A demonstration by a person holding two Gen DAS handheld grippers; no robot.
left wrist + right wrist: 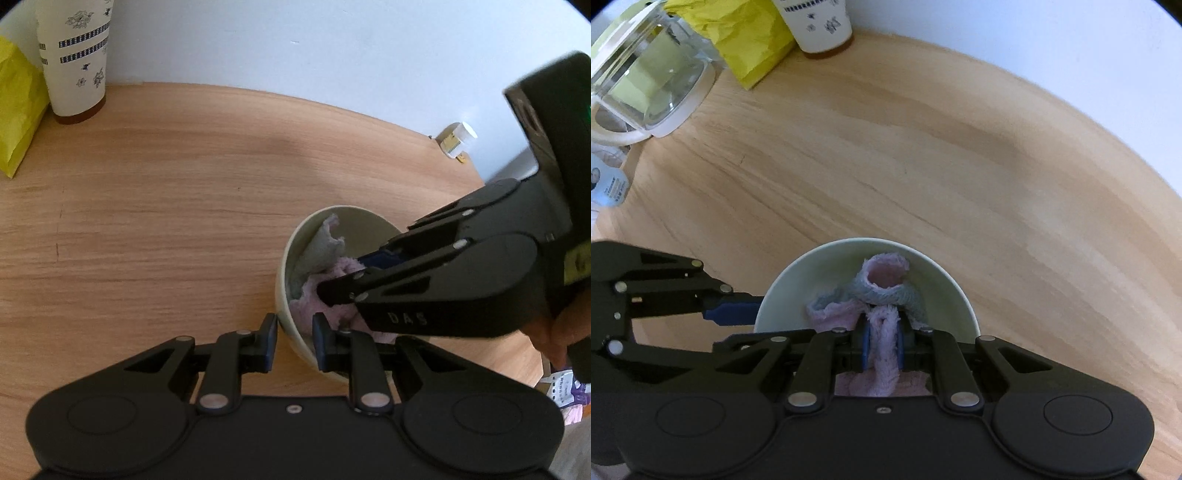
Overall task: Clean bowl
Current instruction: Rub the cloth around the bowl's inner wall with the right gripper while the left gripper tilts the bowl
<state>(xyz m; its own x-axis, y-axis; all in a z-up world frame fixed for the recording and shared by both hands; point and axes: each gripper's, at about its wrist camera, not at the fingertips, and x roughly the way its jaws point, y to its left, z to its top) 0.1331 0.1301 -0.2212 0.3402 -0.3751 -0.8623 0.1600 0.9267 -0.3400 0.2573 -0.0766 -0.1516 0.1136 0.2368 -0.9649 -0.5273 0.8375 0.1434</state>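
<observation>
We pinch the pale green bowl's [291,258] near rim on the wooden table [166,221] with our left gripper [294,341]; our right gripper [881,345], clamped on the pink cloth [884,365], reaches down inside it.

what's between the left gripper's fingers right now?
The bowl's near rim: left gripper straddles it, one finger outside, one inside against the cloth. Left wrist view shows it.
</observation>
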